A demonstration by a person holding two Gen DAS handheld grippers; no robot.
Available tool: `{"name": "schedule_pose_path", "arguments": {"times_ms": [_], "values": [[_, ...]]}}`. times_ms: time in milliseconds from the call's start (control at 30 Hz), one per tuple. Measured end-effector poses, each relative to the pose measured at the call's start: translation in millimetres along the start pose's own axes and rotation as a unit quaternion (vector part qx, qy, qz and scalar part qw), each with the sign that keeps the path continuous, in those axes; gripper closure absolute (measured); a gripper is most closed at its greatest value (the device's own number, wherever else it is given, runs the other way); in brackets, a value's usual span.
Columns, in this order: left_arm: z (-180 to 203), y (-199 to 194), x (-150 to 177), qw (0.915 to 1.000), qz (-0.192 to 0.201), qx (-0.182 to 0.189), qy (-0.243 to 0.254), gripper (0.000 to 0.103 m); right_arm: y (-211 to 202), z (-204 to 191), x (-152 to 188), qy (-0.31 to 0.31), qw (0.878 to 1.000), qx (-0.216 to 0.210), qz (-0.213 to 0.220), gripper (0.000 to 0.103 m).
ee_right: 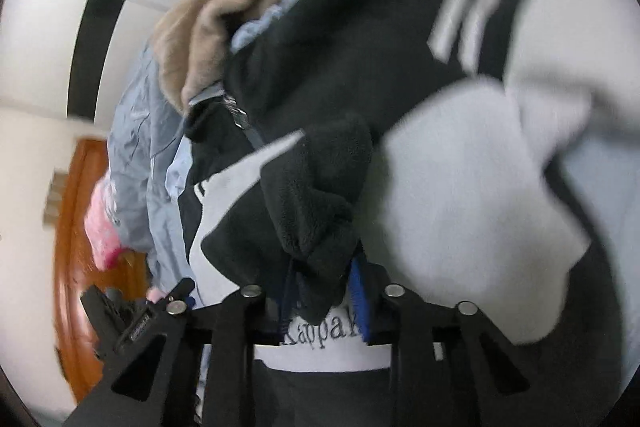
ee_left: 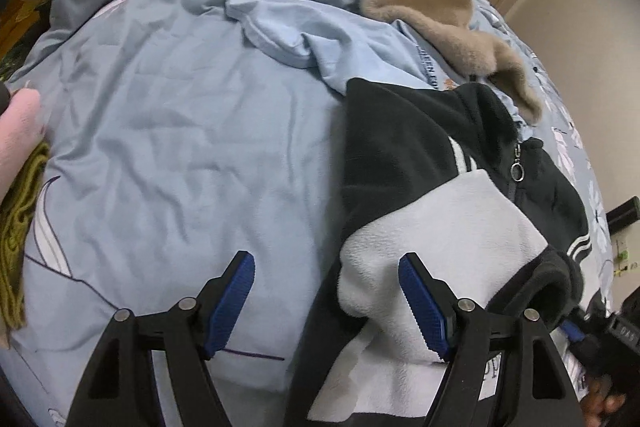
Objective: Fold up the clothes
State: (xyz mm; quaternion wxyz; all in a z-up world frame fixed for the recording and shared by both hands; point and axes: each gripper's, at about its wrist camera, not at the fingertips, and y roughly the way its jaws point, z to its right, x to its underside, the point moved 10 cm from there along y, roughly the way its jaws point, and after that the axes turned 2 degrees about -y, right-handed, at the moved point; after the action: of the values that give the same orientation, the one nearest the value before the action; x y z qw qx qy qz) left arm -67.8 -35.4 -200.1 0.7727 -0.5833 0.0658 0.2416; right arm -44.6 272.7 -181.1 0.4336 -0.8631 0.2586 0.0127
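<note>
A black and white fleece jacket (ee_left: 432,163) with a zip and white stripes lies on the right of the bed. My left gripper (ee_left: 326,301) is open, its right finger (ee_left: 424,307) resting against the jacket's white panel, its left finger over the bedsheet. In the right wrist view my right gripper (ee_right: 324,287) is shut on a bunched black fold of the jacket (ee_right: 320,195), lifted close to the camera. White "Kappa" lettering shows below the fingers. The right gripper also shows in the left wrist view (ee_left: 576,331) at the jacket's dark cuff.
A light blue quilt cover (ee_left: 180,147) spreads over the bed. A light blue shirt (ee_left: 304,35) and a tan fluffy garment (ee_left: 436,11) lie behind the jacket. An olive knit item (ee_left: 20,227) sits at the left edge. A wooden door (ee_right: 76,227) shows left in the right wrist view.
</note>
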Motion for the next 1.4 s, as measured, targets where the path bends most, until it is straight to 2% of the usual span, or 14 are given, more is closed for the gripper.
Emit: {"name": "schedule_pose_path", "arguments": {"times_ms": [100,233,267,300,400,467,567,667,733,867,967,1100,1233,1400], "values": [[2.1,6.0,-2.7,1.0,0.0,-0.001,0.0,0.025,-28.8,-15.6,-26.2,-0.098,0.995,0.03,0.014,0.082],[2.8,8.1,-4.3,1.0,0.002,-0.005,0.003,0.025,-78.7,-31.3,-55.9,-0.235,0.969,0.051,0.053,0.083],[3.0,8.7,-4.7,1.0,0.003,-0.005,0.004,0.025,-86.7,-28.1,-61.3,-0.258,0.963,0.058,0.059,0.083],[3.2,9.2,-5.1,1.0,0.003,-0.006,0.005,0.025,-83.2,-12.5,-66.4,-0.257,0.962,0.077,0.055,0.083],[2.0,17.7,-2.7,0.9997,-0.01,-0.022,0.009,0.025,-56.6,49.1,-79.6,-0.209,0.968,0.139,0.025,0.083],[2.8,19.0,-1.3,0.9993,-0.019,-0.03,0.014,0.025,-44.0,73.9,-78.7,-0.164,0.977,0.133,0.013,0.083],[11.3,19.6,-5.9,0.9994,-0.018,-0.022,0.019,0.025,-41.1,78.3,-80.5,-0.151,0.98,0.125,0.021,0.083],[21.6,27.6,-11.3,0.998,-0.022,-0.04,0.044,0.025,-40.5,79.5,-82.2,-0.14,0.982,0.122,0.019,0.08],[25.5,35.2,-14.2,0.9958,-0.027,-0.062,0.062,0.025,-46.5,81.4,-83.7,-0.129,0.984,0.119,0.024,0.065],[26.6,49.6,-18.0,0.9899,-0.027,-0.103,0.094,0.024,-87.7,96.8,-82.4,-0.091,0.986,0.112,0.078,0.06],[24.5,51.2,-23.4,0.9803,-0.001,-0.152,0.127,0.024,-135.5,138.5,-73.9,-0.03,0.981,0.136,0.135,0.055],[20.0,47.1,-28.4,0.9749,0.022,-0.184,0.124,0.024,-184.8,216.7,-50.2,0.085,0.961,0.186,0.184,0.053],[16.2,29.3,-29.0,0.9875,0.021,-0.134,0.079,0.024,-202.2,270.6,-33.0,0.19,0.942,0.184,0.204,0.051],[7.6,-7.6,-25.3,0.9936,0.032,-0.101,0.038,0.024,-207.4,299.9,-35.2,0.242,0.92,0.206,0.229,0.044]]}}
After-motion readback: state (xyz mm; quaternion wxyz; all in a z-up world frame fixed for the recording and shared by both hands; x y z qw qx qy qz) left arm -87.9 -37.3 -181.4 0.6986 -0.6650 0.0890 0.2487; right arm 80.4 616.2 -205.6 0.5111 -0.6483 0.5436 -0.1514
